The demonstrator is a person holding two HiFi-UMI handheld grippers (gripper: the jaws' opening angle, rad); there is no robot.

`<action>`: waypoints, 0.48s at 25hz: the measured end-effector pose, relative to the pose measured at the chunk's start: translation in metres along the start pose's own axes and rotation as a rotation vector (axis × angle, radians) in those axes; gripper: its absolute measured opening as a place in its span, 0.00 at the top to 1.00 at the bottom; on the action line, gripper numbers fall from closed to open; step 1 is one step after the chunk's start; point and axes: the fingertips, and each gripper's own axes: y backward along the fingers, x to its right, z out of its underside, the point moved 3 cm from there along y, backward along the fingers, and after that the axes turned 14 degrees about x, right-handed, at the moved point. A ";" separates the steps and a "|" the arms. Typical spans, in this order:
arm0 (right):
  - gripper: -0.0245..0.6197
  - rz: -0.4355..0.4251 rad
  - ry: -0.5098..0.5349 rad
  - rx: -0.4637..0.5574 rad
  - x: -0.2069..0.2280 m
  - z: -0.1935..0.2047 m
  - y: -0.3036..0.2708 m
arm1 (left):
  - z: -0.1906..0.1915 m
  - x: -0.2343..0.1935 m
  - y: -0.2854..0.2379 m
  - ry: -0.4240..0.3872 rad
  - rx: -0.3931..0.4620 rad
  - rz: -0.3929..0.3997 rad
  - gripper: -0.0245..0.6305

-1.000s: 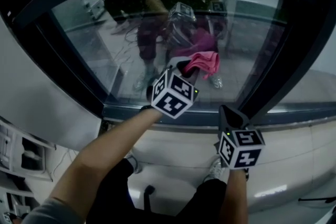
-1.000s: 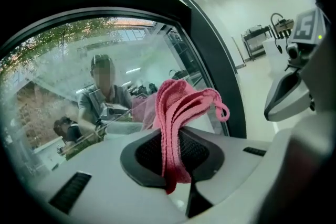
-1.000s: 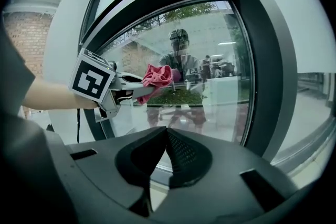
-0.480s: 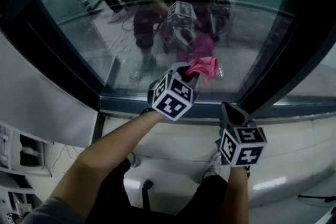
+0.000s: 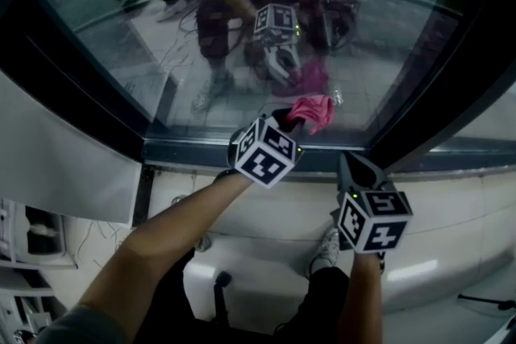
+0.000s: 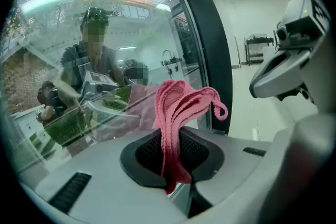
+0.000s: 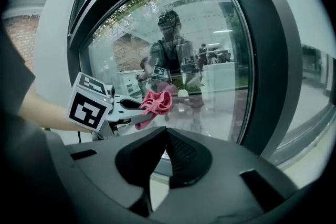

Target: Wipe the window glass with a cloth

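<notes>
Left gripper (image 6: 172, 157) first: its jaws are clamped on the one pink cloth (image 5: 314, 110), pinched low down, with the loose folds standing up past the tips like a little plume. That cloth sits at the lower part of the glass (image 5: 161, 36), right of centre and just above the bottom frame (image 5: 242, 147). Its own pink reflection hangs right beside it in the pane, so it's at the glass or very near it, though I can't tell whether it's truly pressing. The step in hand looks like wiping along the bottom of the pane. To do it well, I'd say lean the bunched folds flat onto the glass so the fabric makes contact rather than the hard jaw tips, hold a firm pinch so the cloth doesn't slip out, and run steady overlapping passes that stop short of the dark upright (image 5: 419, 125) on the right. Over to the right gripper (image 7: 160, 157): jaws together, nothing between them, held nearer and lower, below the sill, apart from the glass and out of the wiping path. The count: two grippers, one cloth, one pane being worked, and one person mirrored in it.
</notes>
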 end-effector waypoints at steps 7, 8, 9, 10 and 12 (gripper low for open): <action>0.96 0.016 -0.044 -0.011 0.007 0.012 -0.010 | 0.047 0.015 -0.011 0.055 -0.060 0.012 0.87; 0.96 0.018 -0.049 -0.014 0.009 0.014 -0.012 | 0.053 0.016 -0.014 0.060 -0.066 0.013 0.87; 0.96 0.022 -0.054 -0.016 0.011 0.016 -0.014 | 0.058 0.018 -0.016 0.063 -0.071 0.013 0.87; 0.96 0.026 -0.061 -0.017 0.013 0.018 -0.016 | 0.064 0.019 -0.018 0.066 -0.076 0.013 0.87; 0.96 0.031 -0.076 -0.021 0.016 0.021 -0.021 | 0.075 0.022 -0.022 0.073 -0.088 0.014 0.87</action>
